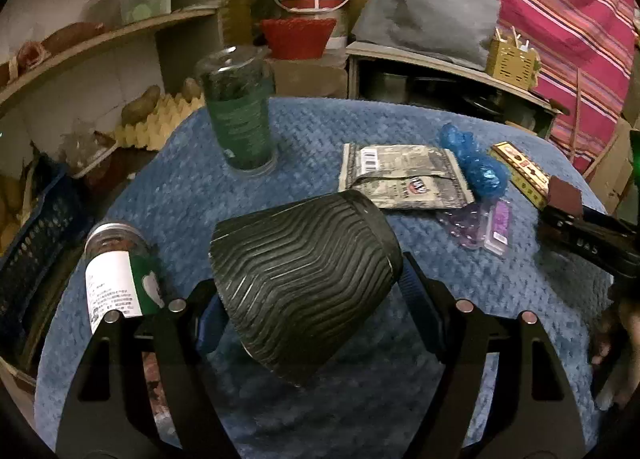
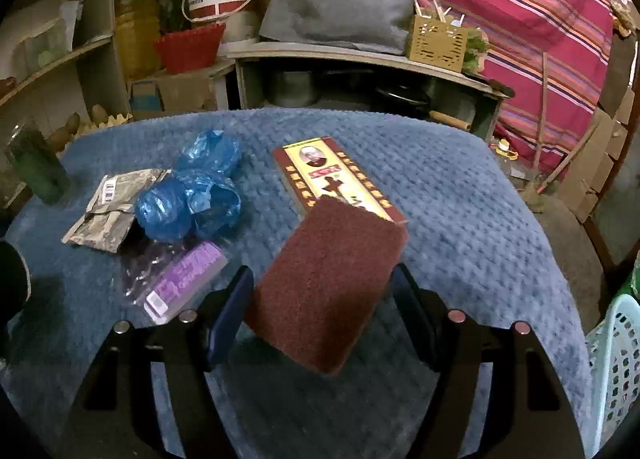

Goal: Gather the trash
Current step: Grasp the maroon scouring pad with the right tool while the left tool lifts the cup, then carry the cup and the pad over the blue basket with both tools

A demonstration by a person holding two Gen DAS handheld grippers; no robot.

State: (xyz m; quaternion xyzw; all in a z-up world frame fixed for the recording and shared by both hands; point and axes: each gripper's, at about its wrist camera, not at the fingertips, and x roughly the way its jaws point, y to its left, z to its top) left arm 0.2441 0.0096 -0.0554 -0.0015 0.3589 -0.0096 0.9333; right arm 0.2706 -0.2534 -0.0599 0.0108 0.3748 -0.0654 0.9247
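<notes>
The left tool (image 1: 308,295) is gripping a dark ribbed paper cup (image 1: 304,279), tilted with its mouth facing away so its contents are hidden. The right tool (image 2: 322,299) is closing on a maroon rectangular scouring pad (image 2: 328,291) above the blue quilted bench cover (image 2: 460,219). A crumpled blue plastic bag (image 2: 192,195), grey foil sachets (image 2: 104,211), a clear purple wrapper (image 2: 176,279) and a red-and-yellow flat carton (image 2: 332,175) are lying mid-bench. A pale perforated basket (image 2: 616,359) is standing beside the right edge.
</notes>
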